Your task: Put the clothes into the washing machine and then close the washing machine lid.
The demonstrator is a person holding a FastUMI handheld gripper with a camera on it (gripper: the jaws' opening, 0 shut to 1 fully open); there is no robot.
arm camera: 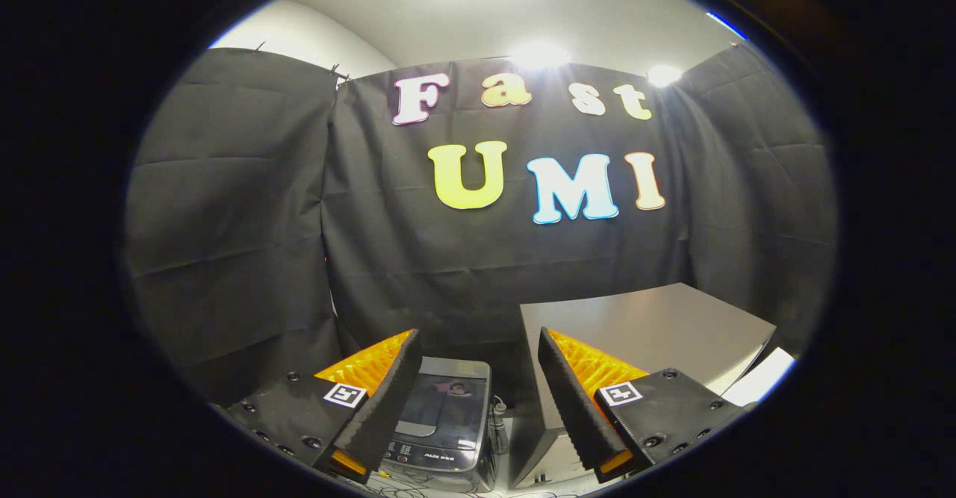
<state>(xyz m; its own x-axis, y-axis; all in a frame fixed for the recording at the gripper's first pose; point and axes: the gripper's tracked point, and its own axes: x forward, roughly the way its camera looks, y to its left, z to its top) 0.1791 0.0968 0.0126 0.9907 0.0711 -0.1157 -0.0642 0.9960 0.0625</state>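
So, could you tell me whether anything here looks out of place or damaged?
Nothing stands out. The washing machine stands upright beyond the open gripper, seen between its jaws, lid down and intact. The grey cabinet beside it looks square and undamaged. Some thin cables lie loose on the floor in front, nothing spilled.

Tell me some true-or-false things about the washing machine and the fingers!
1. The fingers are spread apart with nothing between them. True.
2. The small grey top-loading washing machine stands on top of the big grey box. False: it stands low down beside the big grey box-shaped cabinet, lower than the cabinet's top.
3. The washing machine sits beyond the fingers, in front of the black cloth wall. True.
4. The fingers are squeezing a shirt. False: they hold nothing.
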